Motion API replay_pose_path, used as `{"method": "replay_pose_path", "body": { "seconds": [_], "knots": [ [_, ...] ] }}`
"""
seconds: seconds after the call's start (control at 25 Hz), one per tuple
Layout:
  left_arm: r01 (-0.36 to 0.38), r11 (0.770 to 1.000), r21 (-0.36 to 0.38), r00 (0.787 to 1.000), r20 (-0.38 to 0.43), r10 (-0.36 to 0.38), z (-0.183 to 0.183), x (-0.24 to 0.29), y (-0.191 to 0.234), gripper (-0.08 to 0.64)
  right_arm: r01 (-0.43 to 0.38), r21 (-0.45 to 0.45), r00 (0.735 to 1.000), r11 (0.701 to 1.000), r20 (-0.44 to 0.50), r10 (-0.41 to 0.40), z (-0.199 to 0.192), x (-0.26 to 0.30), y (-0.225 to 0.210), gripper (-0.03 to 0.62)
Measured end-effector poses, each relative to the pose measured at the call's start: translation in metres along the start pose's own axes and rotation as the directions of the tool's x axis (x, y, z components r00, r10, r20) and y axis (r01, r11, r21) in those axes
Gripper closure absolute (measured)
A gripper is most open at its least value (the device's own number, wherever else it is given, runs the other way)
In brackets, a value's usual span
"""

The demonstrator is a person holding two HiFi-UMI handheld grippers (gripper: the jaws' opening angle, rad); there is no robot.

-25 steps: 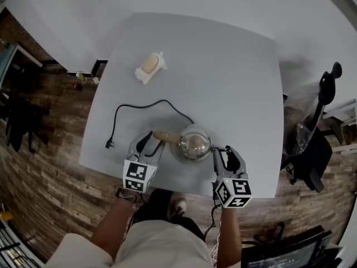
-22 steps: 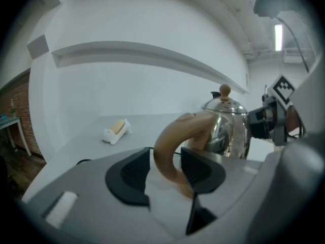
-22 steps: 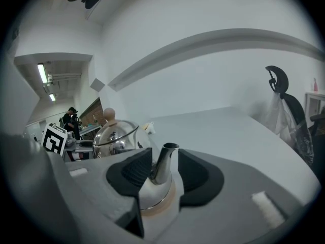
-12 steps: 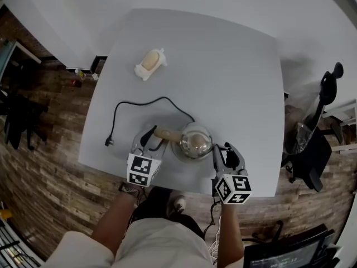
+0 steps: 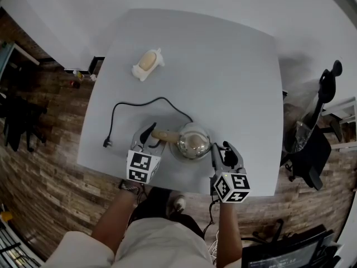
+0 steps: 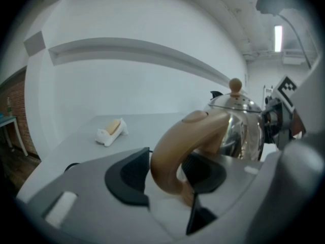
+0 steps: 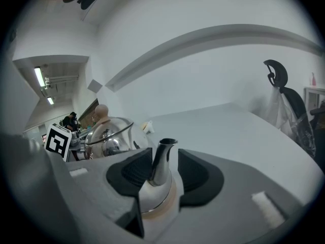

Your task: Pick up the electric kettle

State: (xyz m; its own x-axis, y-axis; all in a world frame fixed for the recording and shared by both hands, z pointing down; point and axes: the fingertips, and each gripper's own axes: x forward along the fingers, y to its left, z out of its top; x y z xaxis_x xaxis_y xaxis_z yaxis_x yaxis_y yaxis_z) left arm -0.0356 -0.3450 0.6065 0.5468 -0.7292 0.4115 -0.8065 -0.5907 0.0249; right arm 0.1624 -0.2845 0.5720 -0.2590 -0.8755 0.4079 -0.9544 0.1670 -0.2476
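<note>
The electric kettle [image 5: 192, 142] is a shiny steel pot with a tan knob, standing near the table's front edge. Its tan handle [image 5: 164, 135] points left. In the left gripper view the handle [image 6: 175, 154] fills the gap between the dark pads [image 6: 128, 175], and my left gripper [image 5: 149, 140] is shut on it. The steel spout [image 7: 162, 168] stands between the pads of my right gripper [image 7: 165, 173], which is closed round it at the kettle's right side [image 5: 219, 153]. A black cord [image 5: 146, 103] runs from the kettle to a plug [image 5: 106, 144].
A white and tan object [image 5: 146, 64] lies at the back left of the grey table [image 5: 234, 77]. A black chair [image 5: 315, 144] with a bag stands off the table's right edge. Wood floor surrounds the table.
My left gripper has edged slightly forward along the handle. The kettle and my right gripper hold their places.
</note>
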Motion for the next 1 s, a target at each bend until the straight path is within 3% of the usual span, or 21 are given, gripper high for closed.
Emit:
{"method": "replay_pose_path", "body": {
  "seconds": [0.16, 0.36, 1.0],
  "knots": [
    [0.011, 1.0, -0.017, 1.0, -0.005, -0.012, 0.0027, 0.0009, -0.0029, 0.36, -0.01, -0.016, 1.0, 1.0, 0.0, 0.01, 0.0022, 0.0016, 0.0012, 0.436],
    [-0.004, 1.0, 0.023, 0.999, -0.05, 0.005, -0.001, 0.0021, -0.0057, 0.41, -0.003, -0.033, 1.0, 0.999, -0.002, 0.003, 0.0022, 0.0022, 0.005, 0.482],
    [-0.022, 0.999, -0.028, 0.998, -0.052, 0.021, -0.0031, 0.0004, -0.0025, 0.41, -0.01, -0.014, 1.0, 1.0, -0.006, 0.01, 0.0067, 0.0047, 0.0074, 0.485]
  ]
}}
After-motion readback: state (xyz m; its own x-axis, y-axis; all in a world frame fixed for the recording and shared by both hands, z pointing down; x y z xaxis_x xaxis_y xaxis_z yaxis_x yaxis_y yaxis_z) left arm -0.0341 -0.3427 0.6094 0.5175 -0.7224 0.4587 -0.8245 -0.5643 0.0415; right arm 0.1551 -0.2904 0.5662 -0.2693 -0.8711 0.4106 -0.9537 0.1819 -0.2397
